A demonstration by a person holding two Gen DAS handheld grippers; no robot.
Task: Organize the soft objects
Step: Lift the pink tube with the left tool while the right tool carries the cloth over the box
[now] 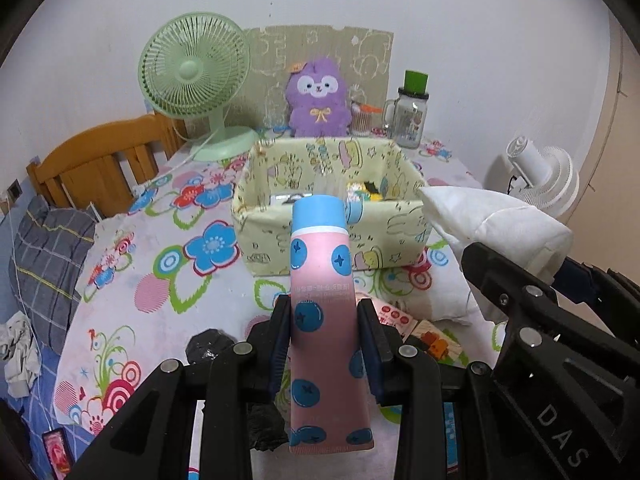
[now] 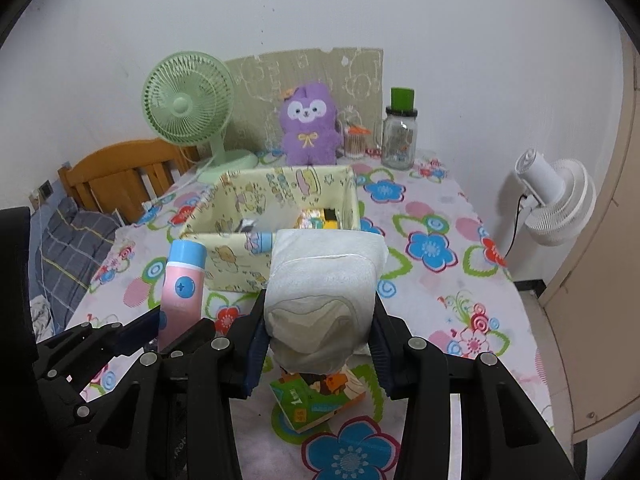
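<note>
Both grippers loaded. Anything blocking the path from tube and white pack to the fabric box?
Nothing visible does. The tube and white pack are held up off the table, the fabric box sits just ahead with its top open, partly filled.

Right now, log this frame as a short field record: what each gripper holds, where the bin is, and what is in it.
left gripper: shut on pink tube, blue cap pointing away
right gripper: shut on white soft pack
fabric bin: on floral tablecloth, ahead of both grippers
bin contents: a few small items, unclear
both items: held clear of the bin, not yet inside
</note>
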